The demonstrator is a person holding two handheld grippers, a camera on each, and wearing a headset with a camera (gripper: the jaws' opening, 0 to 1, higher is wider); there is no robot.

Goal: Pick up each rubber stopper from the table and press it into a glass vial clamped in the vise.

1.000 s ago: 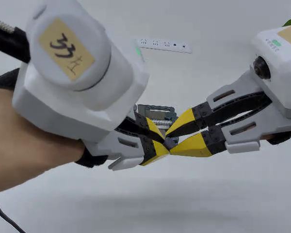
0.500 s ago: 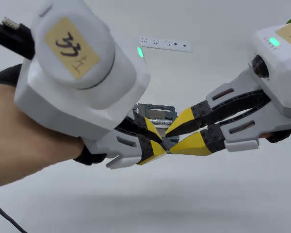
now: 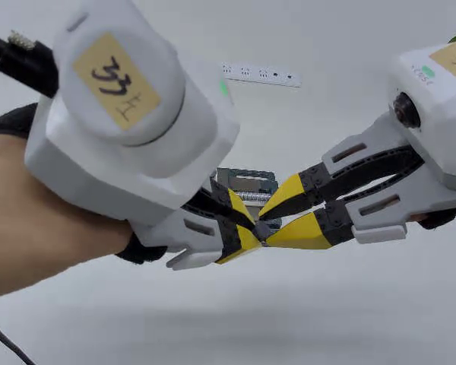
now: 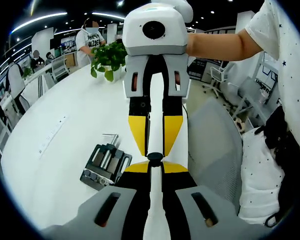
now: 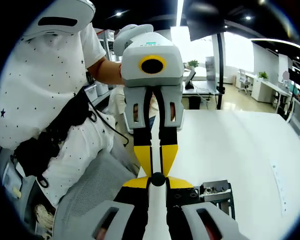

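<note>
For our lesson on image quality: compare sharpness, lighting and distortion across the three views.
Head view: the left gripper looms large near the lens, light even, shadows faint on the table. Left gripper view: fisheye bows the table edge; ceiling strips glare. Right gripper view: ceiling light blown out; stopper sharp.

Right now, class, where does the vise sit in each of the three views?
Head view: the vise sits at the centre, behind the yellow jaw tips.
Left gripper view: lower left.
Right gripper view: lower right.
Shared landmark: the dark stopper pinched at the jaw tips.
</note>
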